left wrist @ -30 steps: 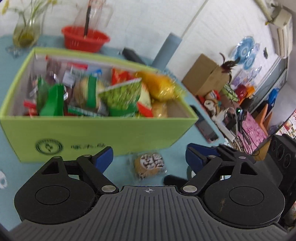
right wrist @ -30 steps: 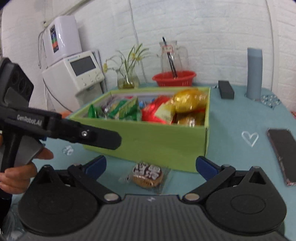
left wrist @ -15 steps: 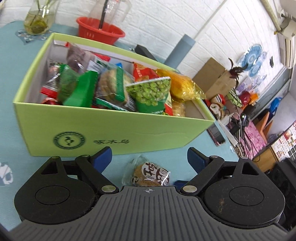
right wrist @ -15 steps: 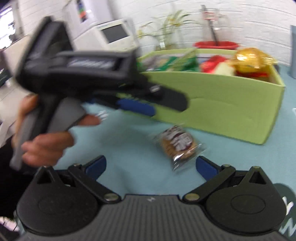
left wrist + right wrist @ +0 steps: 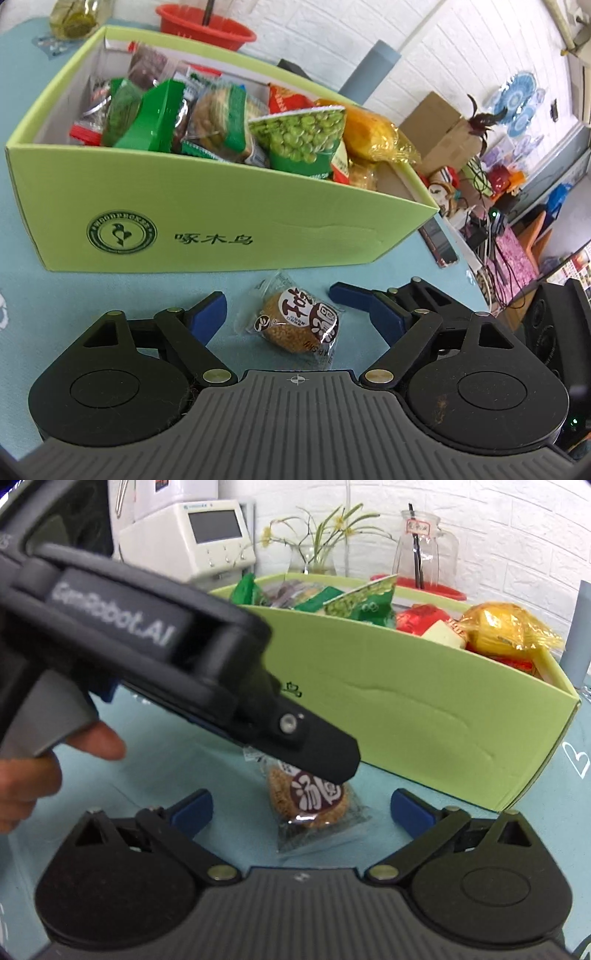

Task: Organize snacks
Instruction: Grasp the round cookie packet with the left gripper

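Nearest in the left wrist view, the left gripper [image 5: 295,314] stands wide with its jaws closing; the wrapped cookie [image 5: 297,325] lies between its blue pads [image 5: 207,317], and neither pad touches the wrapper. The cookie rests flat on the teal tablecloth [image 5: 55,291], just in front of the green box. Its clear wrapper carries a dark round label with white Chinese characters, too small and skewed to read surely. At about three o'clock from the cookie, a blue finger of the right gripper [image 5: 354,295] reaches in low over the cloth.

In the right wrist view, the right gripper [image 5: 299,808] is spread wide and holds nothing; the cookie lies on the cloth between its pads, clear of both. The left gripper's black body crosses from ten o'clock, its fingertip over the cookie's top edge, with "GenRobot.AI" printed in pale letters on its side. A person's hand [image 5: 33,771] grips its grey handle at nine o'clock.

Beyond the cookie, at twelve o'clock, stands the green box [image 5: 221,221], open-topped and full. Its front wall bears a round dark-green seal with a bird and three Chinese characters, 啄木鸟. Inside are a green-pea packet [image 5: 306,140], green-wrapped cakes [image 5: 218,122], a red packet [image 5: 288,101] and a yellow crinkly bundle [image 5: 369,136] at the right end.

Farther back at twelve o'clock sits a red basket [image 5: 207,22], and a glass jar with a small red-lettered label [image 5: 424,550] stands in it.
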